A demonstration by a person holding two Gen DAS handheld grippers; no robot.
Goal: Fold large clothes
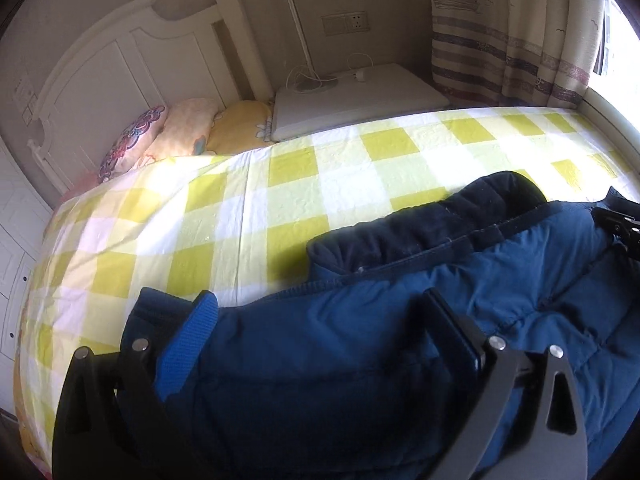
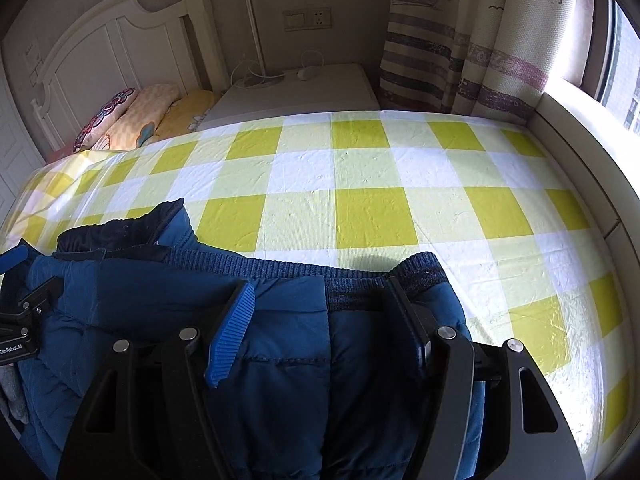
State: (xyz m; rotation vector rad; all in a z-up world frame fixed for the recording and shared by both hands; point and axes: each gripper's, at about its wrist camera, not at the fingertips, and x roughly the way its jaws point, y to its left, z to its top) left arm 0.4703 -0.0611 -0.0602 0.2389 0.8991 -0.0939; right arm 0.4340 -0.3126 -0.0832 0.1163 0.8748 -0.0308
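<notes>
Checked yellow bedsheet [image 2: 360,184] spreads ahead. Blue padded jacket [image 1: 360,340] lies under the left gripper [image 1: 320,316], jaws spread wide. Right gripper [image 2: 320,308] straddles its ribbed hem [image 2: 360,272], jaws apart, not pinching.

A bed [image 2: 360,184] has a sheet with yellow and white squares. At its head stands a white headboard [image 1: 120,68], with three soft pillows [image 1: 180,128] leaning side by side. A white bedside stand [image 1: 360,100] holds a thin lamp [image 1: 296,24] and a loose cord. A striped curtain [image 2: 460,40] hangs beside a bright window [image 2: 624,68].
</notes>
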